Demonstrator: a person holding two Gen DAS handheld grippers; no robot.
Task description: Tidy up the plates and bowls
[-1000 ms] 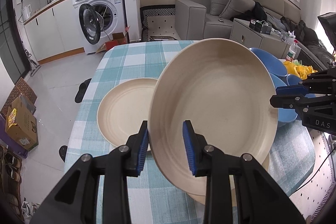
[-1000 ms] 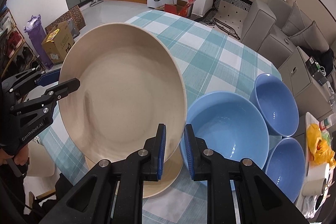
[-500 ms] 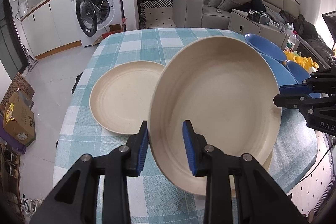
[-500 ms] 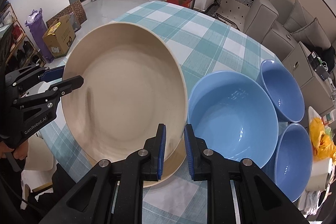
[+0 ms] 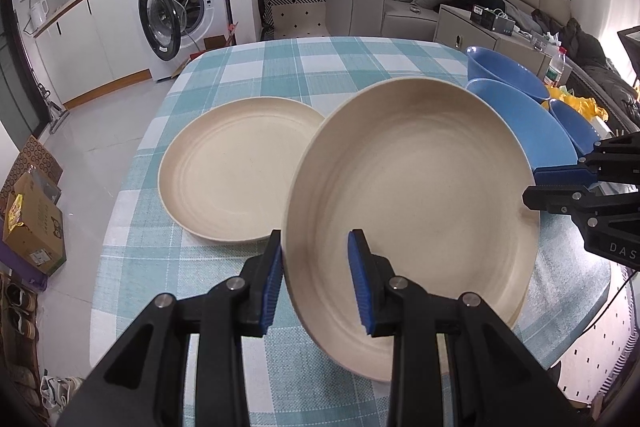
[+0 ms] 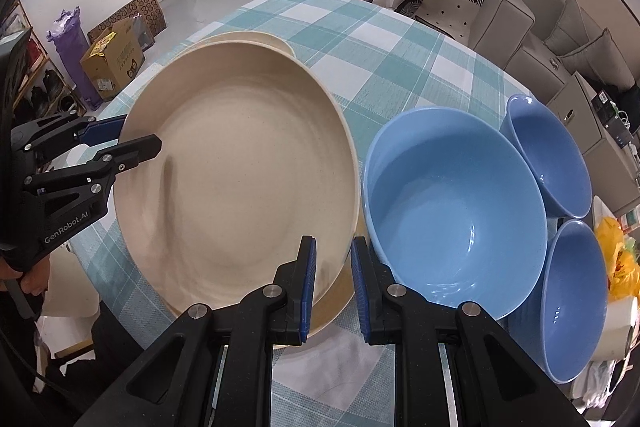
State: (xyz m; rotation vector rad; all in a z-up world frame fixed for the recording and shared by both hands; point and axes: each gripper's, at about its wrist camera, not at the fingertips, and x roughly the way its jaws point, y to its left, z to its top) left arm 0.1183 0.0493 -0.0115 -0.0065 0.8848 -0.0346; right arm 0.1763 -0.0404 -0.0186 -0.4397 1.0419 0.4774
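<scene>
Lower than a second ago, the lifted round beige plate now hangs tilted just above the table, and more of the second round beige plate lying flat to its left has come into sight. On the far left of the left wrist view, a white washing machine stands with its door open beyond the table covered in a teal and white checked cloth. The left gripper holds the lifted plate's near rim between its blue-padded fingers, set fairly narrow. Under the lifted plate another beige plate's edge shows. The right gripper pinches the opposite rim, fingers nearly together. Further right sit a large blue bowl and two smaller blue bowls, close together on the cloth.
</scene>
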